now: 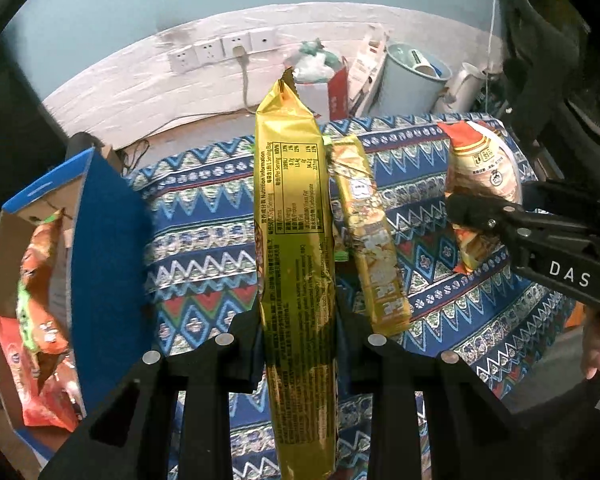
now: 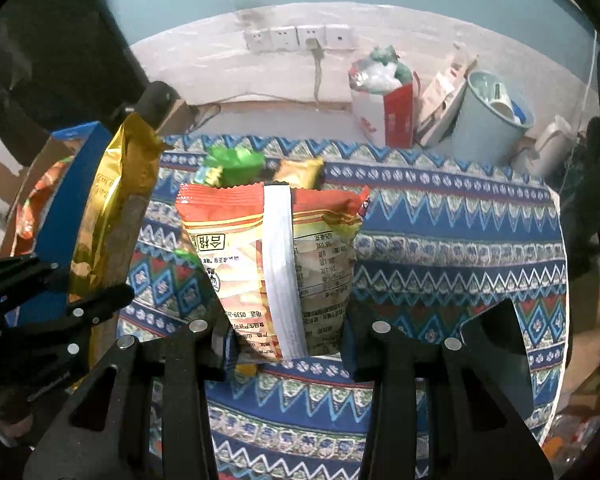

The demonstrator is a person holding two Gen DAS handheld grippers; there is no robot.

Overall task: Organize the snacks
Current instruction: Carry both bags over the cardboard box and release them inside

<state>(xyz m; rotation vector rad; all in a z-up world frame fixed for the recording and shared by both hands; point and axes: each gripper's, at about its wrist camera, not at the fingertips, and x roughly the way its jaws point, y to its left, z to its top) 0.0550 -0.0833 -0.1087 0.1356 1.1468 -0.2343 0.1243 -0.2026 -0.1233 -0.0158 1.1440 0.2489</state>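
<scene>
Because both packets are pinched near one end, they hang lengthwise and clear of the patterned cloth [image 2: 440,216] on the worktop, ready to be dropped upright into a container. The left gripper [image 1: 298,344] has its jaws closed on a long gold packet [image 1: 294,220], edge-on between them. The right gripper [image 2: 286,344] has its jaws clamped on an orange snack bag [image 2: 236,264], back seam facing the camera. The open blue box [image 1: 100,248] sits left of the gold packet and already stands orange packets [image 1: 40,280] inside, so it looks like the likely destination. A smaller yellow packet [image 1: 370,236] lies on the cloth just right of the gold one, not yet sorted.
</scene>
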